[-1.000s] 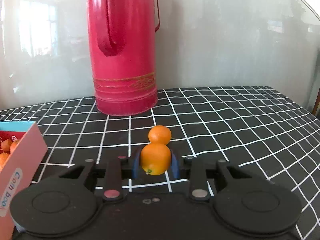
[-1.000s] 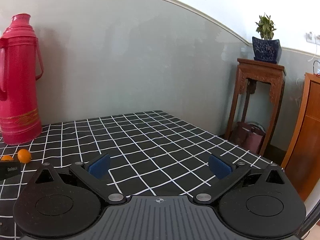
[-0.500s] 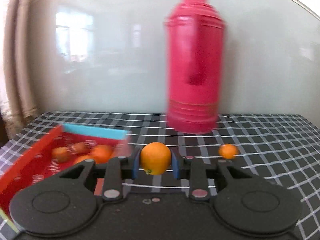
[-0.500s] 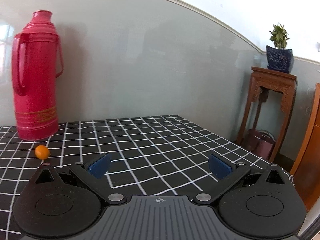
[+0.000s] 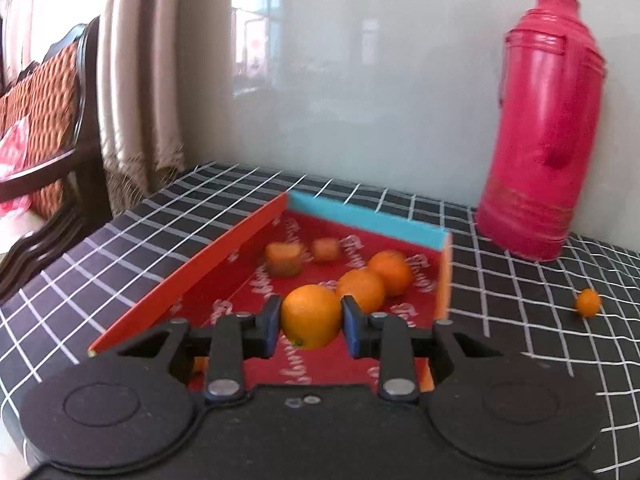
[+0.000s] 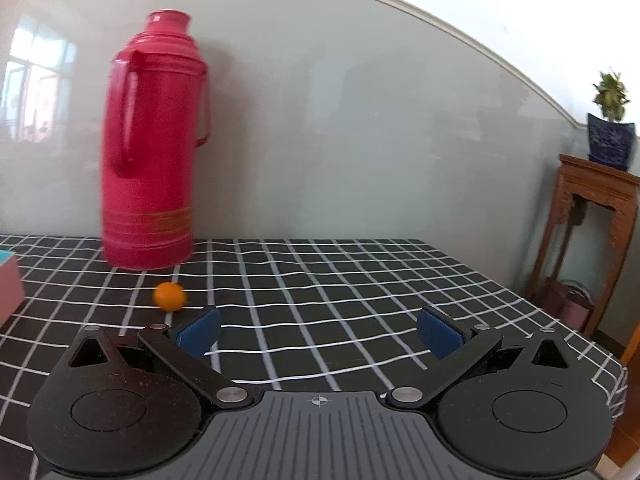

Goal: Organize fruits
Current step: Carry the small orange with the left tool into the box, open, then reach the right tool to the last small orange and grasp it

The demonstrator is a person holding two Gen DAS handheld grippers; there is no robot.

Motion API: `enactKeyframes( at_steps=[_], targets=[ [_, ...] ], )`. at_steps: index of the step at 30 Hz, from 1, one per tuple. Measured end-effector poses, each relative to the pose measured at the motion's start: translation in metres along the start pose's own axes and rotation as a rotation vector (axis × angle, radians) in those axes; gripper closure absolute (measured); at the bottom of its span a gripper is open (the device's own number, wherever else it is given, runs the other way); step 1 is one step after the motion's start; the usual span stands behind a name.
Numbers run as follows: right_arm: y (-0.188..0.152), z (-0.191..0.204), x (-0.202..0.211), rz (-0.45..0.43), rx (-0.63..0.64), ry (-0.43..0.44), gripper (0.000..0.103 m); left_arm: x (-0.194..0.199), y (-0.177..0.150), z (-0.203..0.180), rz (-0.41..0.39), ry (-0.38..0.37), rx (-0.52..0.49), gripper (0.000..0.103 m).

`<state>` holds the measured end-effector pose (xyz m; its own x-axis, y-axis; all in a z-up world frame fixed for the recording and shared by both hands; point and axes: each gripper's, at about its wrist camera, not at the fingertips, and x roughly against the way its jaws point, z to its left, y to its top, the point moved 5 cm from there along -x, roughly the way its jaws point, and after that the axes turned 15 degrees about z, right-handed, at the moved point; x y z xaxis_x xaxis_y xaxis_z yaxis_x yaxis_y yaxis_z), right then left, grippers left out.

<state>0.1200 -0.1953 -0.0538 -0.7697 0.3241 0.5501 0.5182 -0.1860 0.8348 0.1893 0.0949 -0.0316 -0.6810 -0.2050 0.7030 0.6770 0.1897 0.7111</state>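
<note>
My left gripper (image 5: 311, 322) is shut on an orange (image 5: 310, 316) and holds it above the near end of an open red box (image 5: 208, 264) with a blue far wall. Several oranges (image 5: 376, 276) lie inside the box. One small orange (image 5: 588, 302) lies loose on the black checked tablecloth to the right of the box; it also shows in the right wrist view (image 6: 170, 297). My right gripper (image 6: 318, 334) is open and empty above the cloth, with that small orange ahead and to its left.
A tall red thermos (image 5: 540, 140) stands at the back by the wall, also in the right wrist view (image 6: 152, 152). A dark wooden chair (image 5: 52, 120) and curtains are left of the table. A wooden stand (image 6: 592, 240) with a potted plant (image 6: 610, 124) is off the right edge.
My left gripper has lifted the orange and swung left, from beside the thermos to over the red box. My right gripper has turned left, so the thermos and loose orange moved toward its centre.
</note>
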Motion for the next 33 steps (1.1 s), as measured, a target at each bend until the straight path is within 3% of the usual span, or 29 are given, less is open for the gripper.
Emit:
enactKeyframes(
  at_steps=[10,15,19,23,27,33],
  targets=[
    [0.004,0.035,-0.006,0.022,0.045,0.076,0.000,0.006,-0.002,0.023,0.004,-0.002,0.054,0.065],
    [0.005,0.049,-0.012,0.035,0.074,0.126,0.000,0.020,-0.001,0.038,-0.043,0.018,0.078,0.044],
    [0.008,0.058,-0.020,0.056,0.091,0.173,0.000,0.029,-0.005,0.052,-0.062,0.022,0.094,0.043],
    [0.010,0.071,-0.033,0.105,0.113,0.238,0.000,0.039,-0.012,0.066,-0.089,0.061,0.113,0.034],
    [0.018,0.080,-0.053,0.161,0.096,0.304,0.000,0.048,-0.015,0.077,-0.131,0.097,0.119,0.031],
    [0.036,0.091,-0.089,0.204,0.080,0.337,0.000,0.053,-0.015,0.093,-0.169,0.139,0.143,0.026]
  ],
)
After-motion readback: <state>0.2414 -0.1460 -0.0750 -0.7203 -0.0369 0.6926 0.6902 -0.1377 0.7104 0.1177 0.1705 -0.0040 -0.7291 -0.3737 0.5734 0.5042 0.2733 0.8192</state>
